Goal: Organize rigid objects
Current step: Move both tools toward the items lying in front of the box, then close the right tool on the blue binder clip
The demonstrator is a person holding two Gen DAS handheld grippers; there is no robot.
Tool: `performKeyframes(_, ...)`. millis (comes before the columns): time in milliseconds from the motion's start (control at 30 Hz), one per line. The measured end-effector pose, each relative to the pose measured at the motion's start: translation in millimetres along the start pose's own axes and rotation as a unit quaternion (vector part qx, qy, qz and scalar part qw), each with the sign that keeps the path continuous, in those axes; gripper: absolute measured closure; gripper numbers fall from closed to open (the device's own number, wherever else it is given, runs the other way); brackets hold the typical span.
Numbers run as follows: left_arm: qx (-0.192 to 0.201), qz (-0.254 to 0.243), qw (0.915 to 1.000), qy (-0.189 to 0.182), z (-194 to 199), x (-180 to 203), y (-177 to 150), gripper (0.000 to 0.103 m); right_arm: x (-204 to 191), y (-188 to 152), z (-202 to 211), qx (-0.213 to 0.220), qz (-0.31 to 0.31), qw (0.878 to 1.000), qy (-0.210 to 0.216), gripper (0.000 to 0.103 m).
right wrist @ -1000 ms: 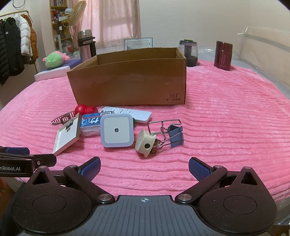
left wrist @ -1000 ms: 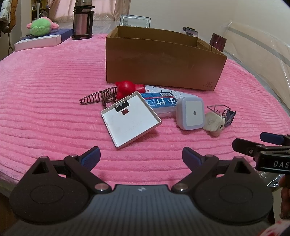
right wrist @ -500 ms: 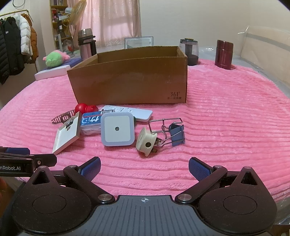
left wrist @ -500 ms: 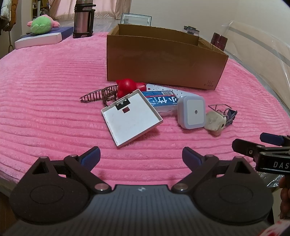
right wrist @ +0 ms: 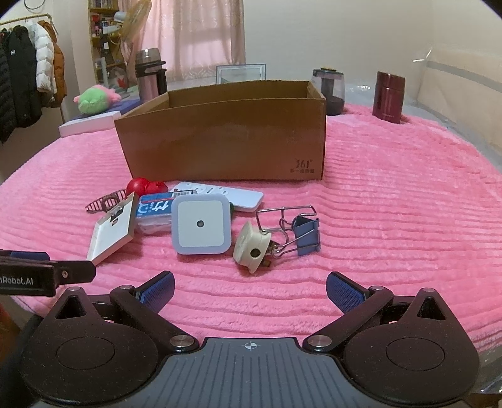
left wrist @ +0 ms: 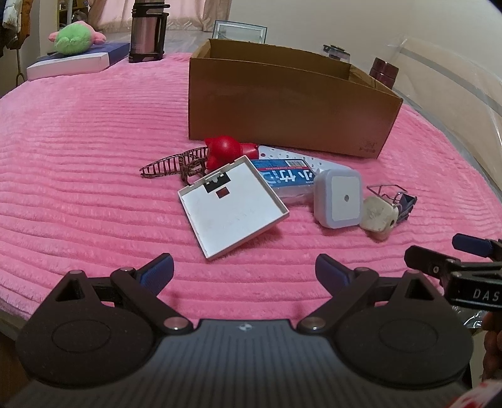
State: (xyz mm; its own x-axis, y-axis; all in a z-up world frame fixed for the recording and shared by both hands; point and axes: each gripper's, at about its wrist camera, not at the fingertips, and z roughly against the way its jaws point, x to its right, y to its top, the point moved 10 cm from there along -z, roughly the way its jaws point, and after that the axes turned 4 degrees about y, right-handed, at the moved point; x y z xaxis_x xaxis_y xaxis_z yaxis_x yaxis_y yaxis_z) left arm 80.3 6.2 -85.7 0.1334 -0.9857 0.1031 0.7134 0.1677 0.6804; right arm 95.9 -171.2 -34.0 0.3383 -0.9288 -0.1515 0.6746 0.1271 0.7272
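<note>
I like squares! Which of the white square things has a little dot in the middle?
The rounded white square night light with a pale blue rim. The flat white square tray beside it has raised edges and dark marks instead.

Room view. A ribbed pink blanket (right wrist: 392, 194) covers the surface. Behind it, cream walls (right wrist: 329, 31) and a window with pink curtains (right wrist: 194, 34), lit from outside. At left, a rack of coats (right wrist: 28, 72), a bookshelf (right wrist: 103, 34) and a fan (right wrist: 131, 22). A picture frame (right wrist: 241, 72) stands at the far edge.
</note>
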Motion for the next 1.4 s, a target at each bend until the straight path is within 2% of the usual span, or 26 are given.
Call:
performKeyframes(300, 0.000, 0.011, 0.9999, 0.007, -16, -9, 13, 0.008, 0, 6, -16, 0.003, 0.022, 1.000, 0.000, 0.004)
performKeyframes(400, -0.001, 0.012, 0.9999, 0.009, -22, -11, 17, 0.008, 0, 7, -24, 0.000, 0.036, 0.999, -0.001, 0.016)
performKeyframes(800, -0.005, 0.013, 0.9999, 0.005, -42, -8, 25, 0.008, 55, 32, -42, 0.027, -0.010, 0.999, -0.042, 0.036)
performKeyframes(1167, -0.002, 0.017, 0.9998, 0.008, -56, -9, 35, 0.008, 76, 32, -62, 0.011, -0.032, 0.998, -0.044, 0.059)
performKeyframes(1267, -0.005, 0.019, 0.9998, 0.007, -58, -9, 35, 0.008, 75, 30, -68, 0.001, -0.028, 0.999, -0.039, 0.071)
performKeyframes(1300, -0.004, 0.019, 0.9998, 0.006, -58, -9, 35, 0.008, 76, 30, -68, 0.002, -0.031, 0.999, -0.039, 0.082)
performKeyframes(1400, -0.002, 0.018, 0.9998, 0.007, -58, -9, 36, 0.008, 79, 31, -64, 0.003, -0.026, 0.999, -0.044, 0.082)
